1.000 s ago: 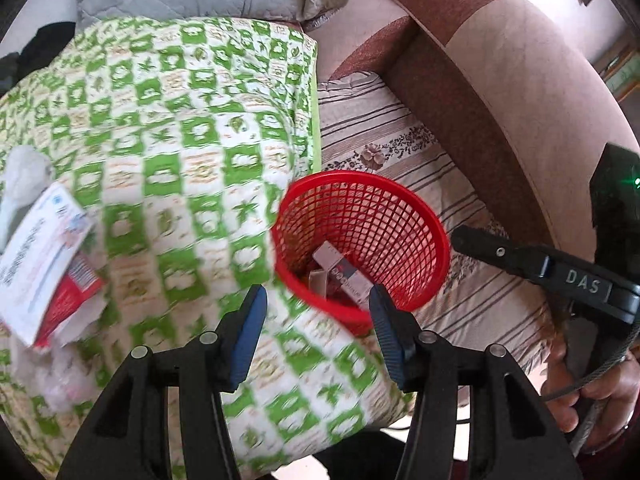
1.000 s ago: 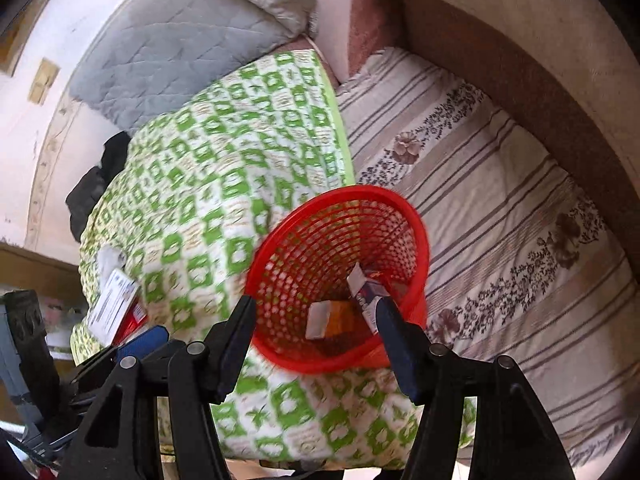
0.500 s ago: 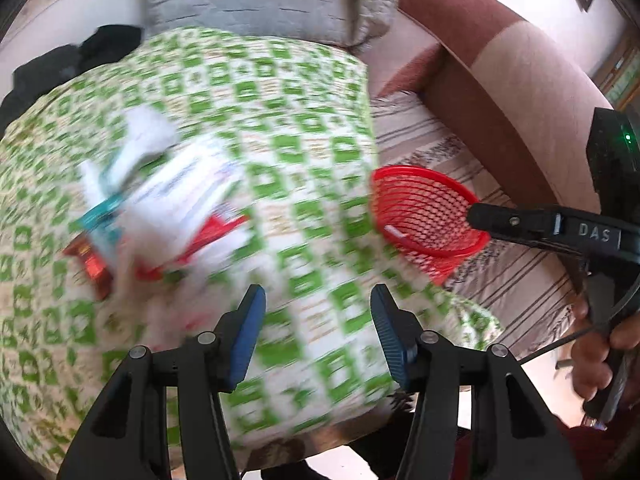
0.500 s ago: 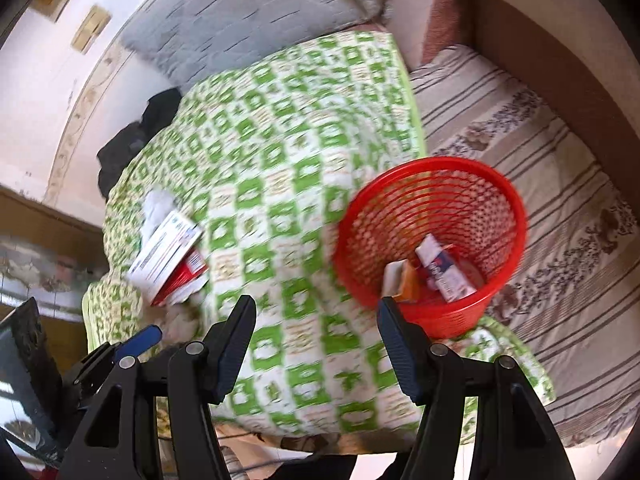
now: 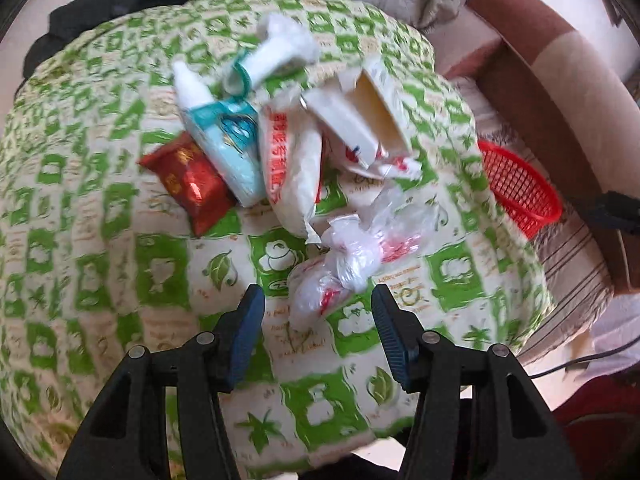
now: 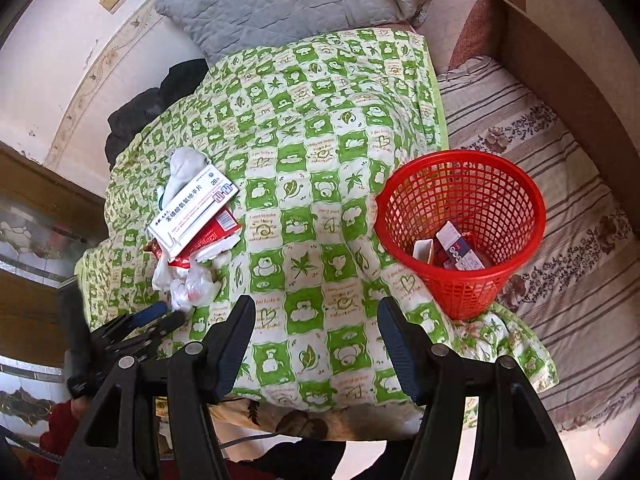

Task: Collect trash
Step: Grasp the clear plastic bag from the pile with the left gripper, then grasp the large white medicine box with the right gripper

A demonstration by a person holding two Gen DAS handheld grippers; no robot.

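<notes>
A heap of trash lies on the green checked quilt [image 5: 100,264]: a crumpled clear plastic bag [image 5: 352,256], a red foil packet [image 5: 188,182], a light-blue pack [image 5: 234,148], a white wrapper with red print [image 5: 292,176] and an open white carton [image 5: 360,120]. My left gripper [image 5: 318,324] is open just short of the plastic bag, holding nothing. In the right wrist view the same pile, topped by a white medicine box [image 6: 192,210], sits at the left. The red mesh basket [image 6: 460,224] with a few boxes inside stands at the right. My right gripper [image 6: 316,344] is open and empty above the quilt.
A grey quilted pillow [image 6: 280,0] lies at the head of the bed beside dark clothes [image 6: 160,100]. A striped floral sheet [image 6: 568,240] covers the bed to the right, bounded by a brown padded bed frame [image 5: 560,92]. A wooden cabinet [image 6: 36,216] stands on the left.
My left gripper has swung left from over the basket to the trash pile and closed in on the plastic bag. My right gripper has drawn back and higher, leaving the basket at the right.
</notes>
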